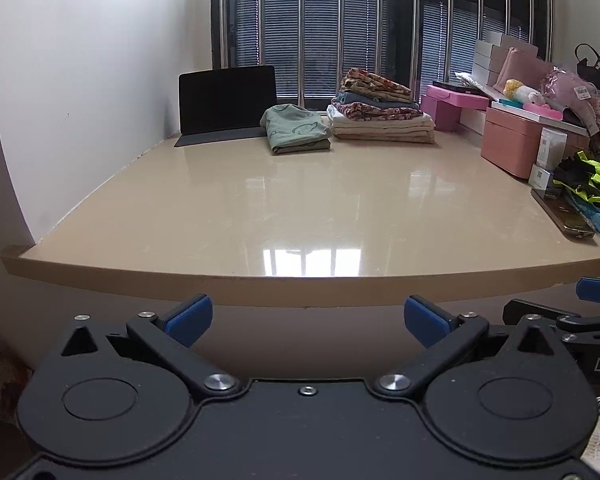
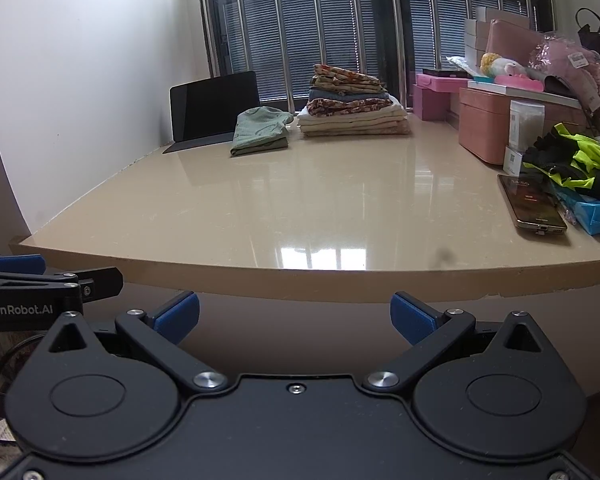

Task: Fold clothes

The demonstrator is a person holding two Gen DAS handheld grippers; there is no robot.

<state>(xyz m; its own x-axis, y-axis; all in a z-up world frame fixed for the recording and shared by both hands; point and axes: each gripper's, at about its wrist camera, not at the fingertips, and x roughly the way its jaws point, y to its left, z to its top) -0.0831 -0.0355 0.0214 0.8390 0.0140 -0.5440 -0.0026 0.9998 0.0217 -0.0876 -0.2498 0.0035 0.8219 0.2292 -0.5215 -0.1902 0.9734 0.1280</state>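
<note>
A folded green garment [image 1: 296, 129] [image 2: 261, 131] lies at the far side of the beige table [image 1: 300, 208] [image 2: 320, 208], beside a stack of folded clothes [image 1: 380, 114] [image 2: 352, 108]. A black and neon-yellow garment [image 1: 588, 178] [image 2: 572, 164] lies crumpled at the right edge. My left gripper [image 1: 308, 318] is open, held below and in front of the table's near edge, with nothing between its blue fingertips [image 1: 190, 318]. My right gripper [image 2: 295, 316] is open too, at the same height, empty. Each gripper shows at the edge of the other's view.
A dark tablet [image 1: 228, 100] [image 2: 214, 106] stands against the wall at the back left. Pink boxes [image 1: 512, 140] [image 2: 484, 124], bags and a plush toy crowd the right side. A phone [image 2: 530, 204] [image 1: 562, 212] lies flat near the right front. A barred window stands behind.
</note>
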